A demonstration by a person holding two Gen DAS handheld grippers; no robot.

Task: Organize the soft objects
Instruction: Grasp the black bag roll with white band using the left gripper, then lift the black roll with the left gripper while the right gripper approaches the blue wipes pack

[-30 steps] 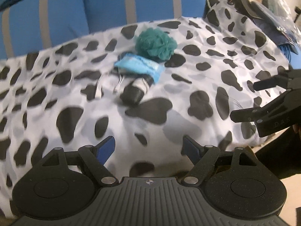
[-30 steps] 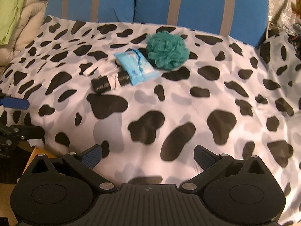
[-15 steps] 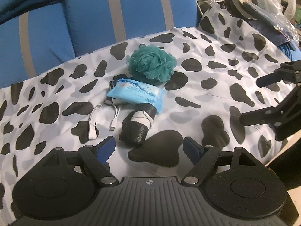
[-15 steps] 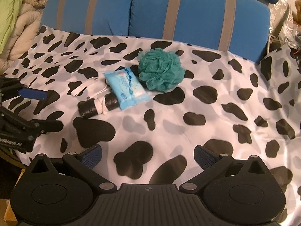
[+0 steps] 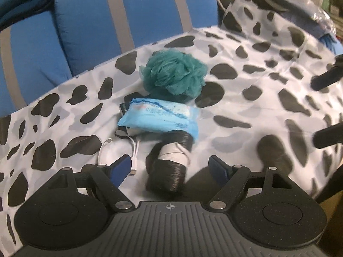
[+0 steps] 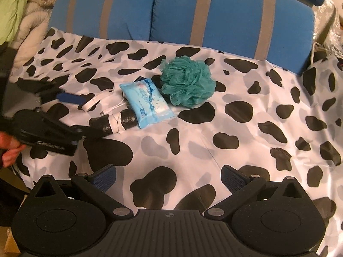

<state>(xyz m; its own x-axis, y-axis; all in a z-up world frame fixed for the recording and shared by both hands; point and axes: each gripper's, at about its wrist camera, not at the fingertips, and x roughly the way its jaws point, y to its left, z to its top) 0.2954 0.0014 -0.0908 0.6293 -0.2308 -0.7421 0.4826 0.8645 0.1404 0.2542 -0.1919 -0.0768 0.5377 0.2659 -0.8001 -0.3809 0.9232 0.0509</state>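
Left gripper (image 5: 170, 167) spread wide, nothing clamped, pads (image 5: 121, 168) flanking the near end of a black roll (image 5: 169, 167) banded in white, without touching it. Same roll lying on a cow-print cover (image 5: 246, 111), its far end tucked under a light-blue wipes pack (image 5: 160, 117). Beyond the pack and touching it, a teal bath pouf (image 5: 174, 72). Just left of the roll, a white cable (image 5: 105, 152), one plug end close by the left pad. Peeking out under the pack's left edge, a dark flat object, too covered to identify. Right gripper (image 6: 168, 176) likewise gaping and empty, poised over bare spotted fabric, well apart from the cluster; roll (image 6: 113, 123), pack (image 6: 148, 102) and pouf (image 6: 188, 81) lined up ahead and to its left. In the right wrist view, left gripper (image 6: 80, 117) reaching in from the left edge, its nearer finger blurred against the roll, contact hard to judge; a hand (image 6: 8, 150) cut off by the frame edge. Behind everything, blue cushions (image 6: 214, 10) with grey stripes. At the far right of the left wrist view, only two dark finger tips of the right gripper (image 5: 325, 109), rest out of frame. Clutter at the upper right blurred, not readable.
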